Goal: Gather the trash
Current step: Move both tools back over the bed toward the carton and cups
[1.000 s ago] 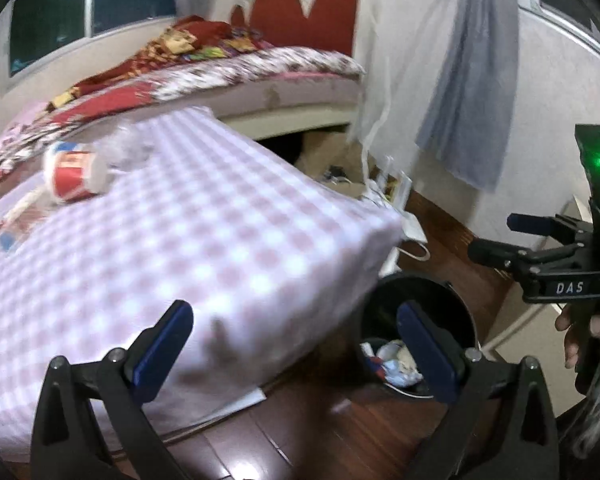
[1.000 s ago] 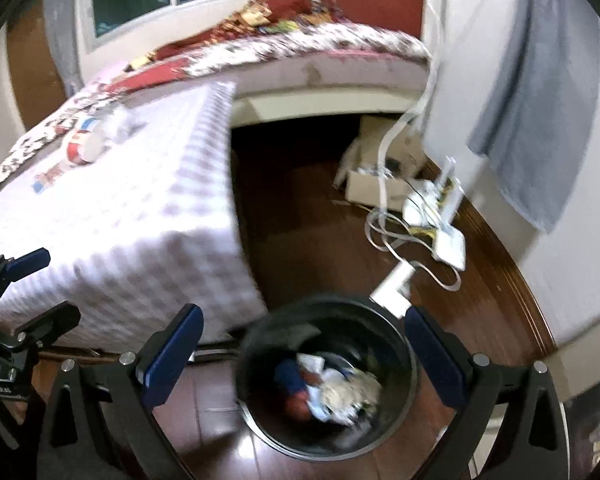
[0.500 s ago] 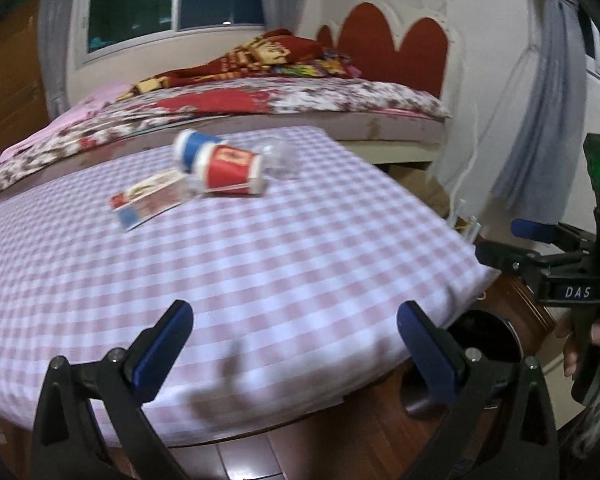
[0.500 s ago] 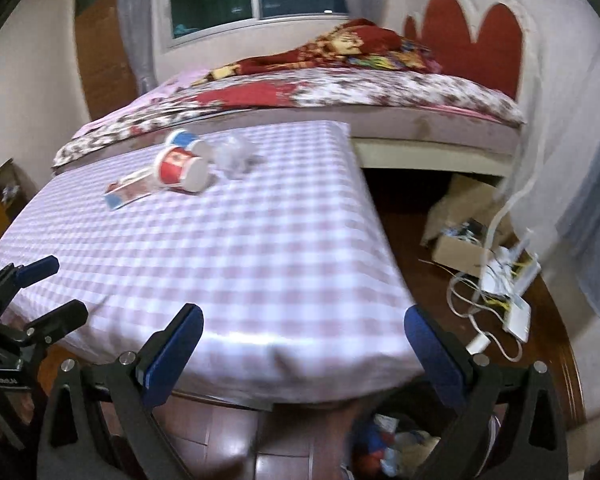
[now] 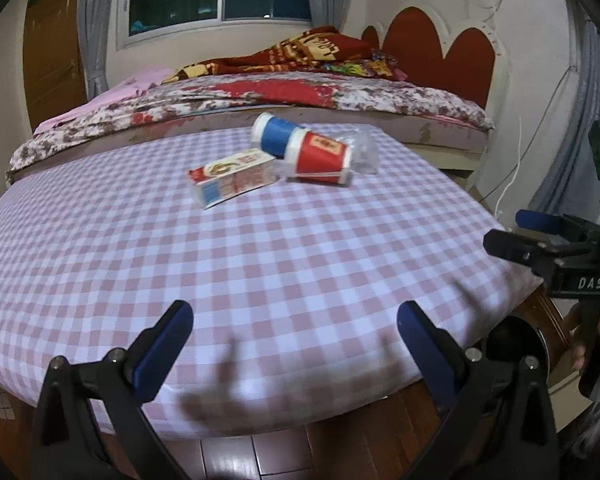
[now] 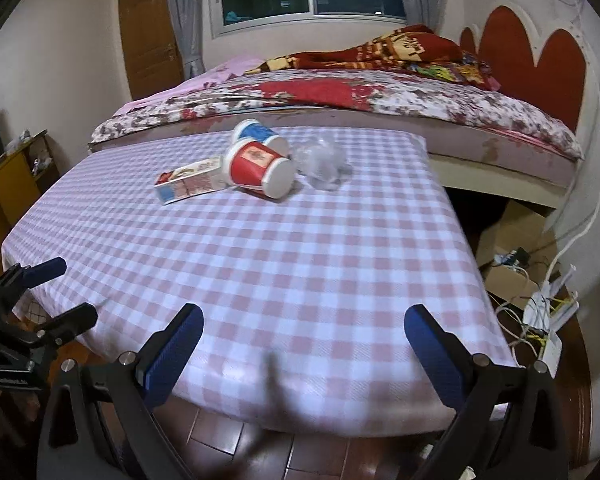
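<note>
On the far part of the checked tablecloth (image 5: 260, 264) lie a red paper cup (image 5: 320, 158) (image 6: 260, 166), a blue paper cup (image 5: 274, 134) (image 6: 254, 132), a flat printed carton (image 5: 234, 178) (image 6: 190, 180) and a crumpled clear plastic cup (image 5: 362, 150) (image 6: 320, 162). All four rest close together. My left gripper (image 5: 296, 344) is open over the table's near edge, nothing between its fingers. My right gripper (image 6: 302, 344) is open too, also empty, at the near edge. Each gripper shows at the side of the other's view.
A dark trash bin (image 5: 516, 344) stands on the wooden floor by the table's right corner. A bed (image 6: 380, 96) with a red headboard lies behind the table. Cardboard box (image 6: 512, 248), cables and a white router (image 6: 552, 320) sit on the floor at right.
Both grippers swung up and away from the trash bin toward the table. The trash on the cloth now sits ahead, and the bin has dropped to the edge of view.
</note>
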Motion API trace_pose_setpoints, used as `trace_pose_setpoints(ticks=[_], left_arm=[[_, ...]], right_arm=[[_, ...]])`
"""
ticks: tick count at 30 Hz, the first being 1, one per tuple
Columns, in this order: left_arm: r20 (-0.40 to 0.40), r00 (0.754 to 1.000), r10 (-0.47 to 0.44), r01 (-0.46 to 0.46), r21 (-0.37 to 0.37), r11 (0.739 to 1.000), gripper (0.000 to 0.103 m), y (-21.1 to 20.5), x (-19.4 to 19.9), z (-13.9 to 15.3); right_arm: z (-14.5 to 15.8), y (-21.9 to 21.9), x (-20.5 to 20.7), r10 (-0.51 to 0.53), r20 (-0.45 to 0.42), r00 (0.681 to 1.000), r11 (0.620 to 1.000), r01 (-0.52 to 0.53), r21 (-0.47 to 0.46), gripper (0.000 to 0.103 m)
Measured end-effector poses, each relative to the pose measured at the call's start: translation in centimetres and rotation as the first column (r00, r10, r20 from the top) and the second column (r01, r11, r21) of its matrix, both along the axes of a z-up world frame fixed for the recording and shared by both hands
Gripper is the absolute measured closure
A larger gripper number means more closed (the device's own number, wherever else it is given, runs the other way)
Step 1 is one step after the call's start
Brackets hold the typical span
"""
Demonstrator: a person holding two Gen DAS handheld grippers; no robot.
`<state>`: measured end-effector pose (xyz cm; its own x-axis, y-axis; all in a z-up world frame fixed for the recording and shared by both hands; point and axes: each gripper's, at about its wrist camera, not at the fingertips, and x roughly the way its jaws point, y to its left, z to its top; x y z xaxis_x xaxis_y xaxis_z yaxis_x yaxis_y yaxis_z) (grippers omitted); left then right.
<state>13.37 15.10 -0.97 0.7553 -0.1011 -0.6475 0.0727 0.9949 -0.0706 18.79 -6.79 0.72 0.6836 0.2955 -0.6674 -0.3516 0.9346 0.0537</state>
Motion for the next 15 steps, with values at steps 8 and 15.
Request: trace_pose_setpoints(ticks=[8, 15], left_arm=[[-0.030, 0.998, 0.059, -0.059, -0.004, 0.998, 0.001, 3.2, 1.5, -0.8], [-0.027, 0.997, 0.066, -0.066, 0.008, 0.998, 0.005, 4.7, 4.2, -0.4]], right_arm=[[0.1, 2.2, 2.4, 0.024, -0.009, 1.000, 1.000, -0.024, -0.002, 0.001], [-0.5, 2.4, 4.9, 0.020, -0.050, 0.999, 0.999, -0.018, 0.036, 0.001]])
